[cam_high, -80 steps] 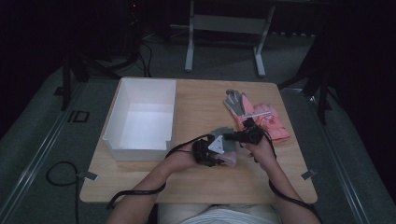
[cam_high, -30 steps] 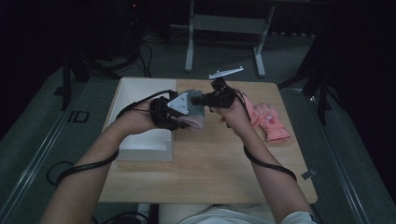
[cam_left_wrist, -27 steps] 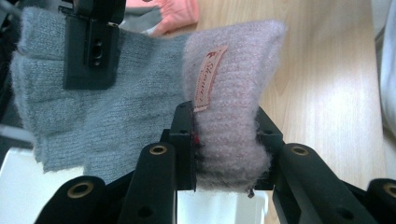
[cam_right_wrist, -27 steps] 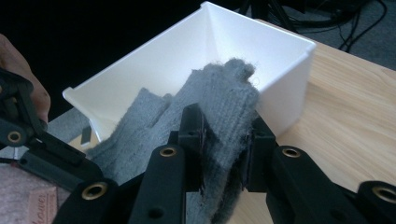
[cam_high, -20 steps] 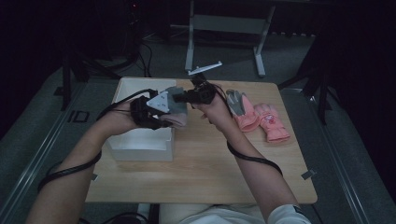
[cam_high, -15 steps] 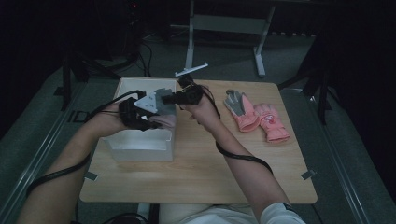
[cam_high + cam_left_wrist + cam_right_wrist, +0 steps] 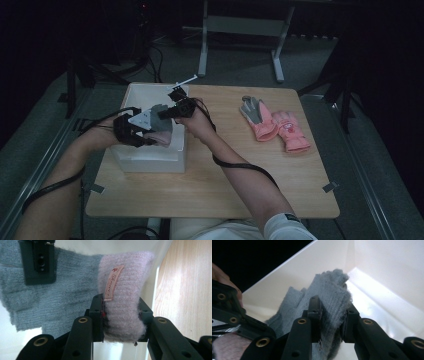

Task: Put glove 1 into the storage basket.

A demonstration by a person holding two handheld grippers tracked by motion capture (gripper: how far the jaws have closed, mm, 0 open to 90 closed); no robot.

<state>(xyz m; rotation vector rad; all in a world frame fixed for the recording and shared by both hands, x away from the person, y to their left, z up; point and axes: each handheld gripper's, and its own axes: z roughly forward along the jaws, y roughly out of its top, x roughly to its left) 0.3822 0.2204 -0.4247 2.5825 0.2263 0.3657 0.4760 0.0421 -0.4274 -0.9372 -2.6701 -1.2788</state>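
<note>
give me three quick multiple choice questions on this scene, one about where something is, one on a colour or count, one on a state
1. Where is the grey and pink knit glove?
A. over the white box
B. on the floor
C. on the table's right edge

2. How many pink gloves lie on the wooden table?
A. none
B. two
C. five

3. How is the left claw?
A. open, holding nothing
B. shut on the knit glove's pink cuff
C. shut on the box wall

Answers:
1. A, the high view shows it held above the box.
2. B, a pair lies right of the box.
3. B, the left gripper view shows both pads pressing the cuff; the right claw clamps the grey end.
</note>
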